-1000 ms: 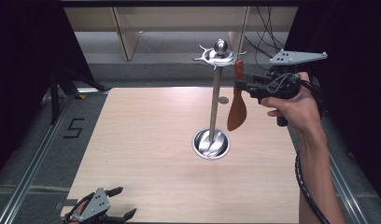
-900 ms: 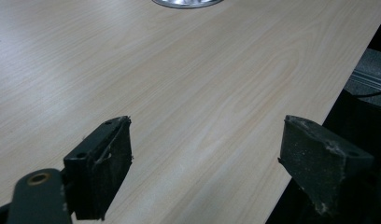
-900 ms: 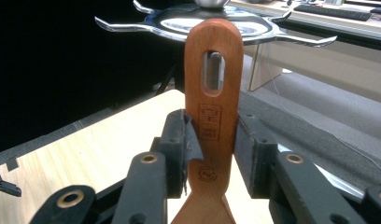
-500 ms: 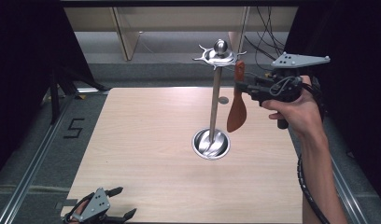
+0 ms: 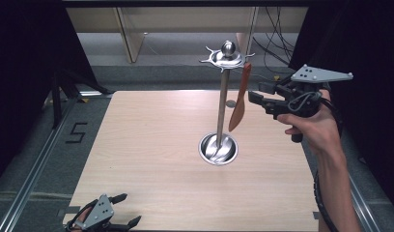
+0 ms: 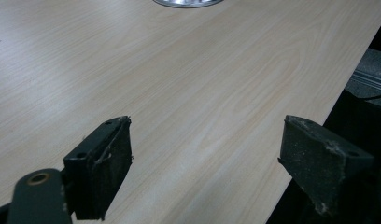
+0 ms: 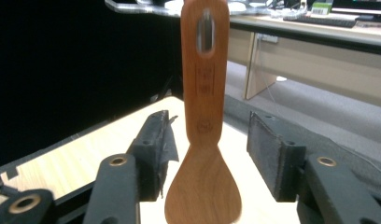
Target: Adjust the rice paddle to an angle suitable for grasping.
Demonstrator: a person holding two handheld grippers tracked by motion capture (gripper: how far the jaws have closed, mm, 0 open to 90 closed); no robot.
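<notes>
Wooden spatula (image 7: 205,140) hangs by its slot from the rack (image 5: 223,104) on the table (image 5: 151,145). My right hand-held gripper (image 7: 209,154) is wide, jaws flanking it untouched; I'd back straight out. Left hand-held gripper (image 6: 205,163) idles wide.

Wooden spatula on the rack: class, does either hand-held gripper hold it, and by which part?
Neither. The wooden spatula hangs from the rack; the right hand-held gripper is open around its handle.
</notes>
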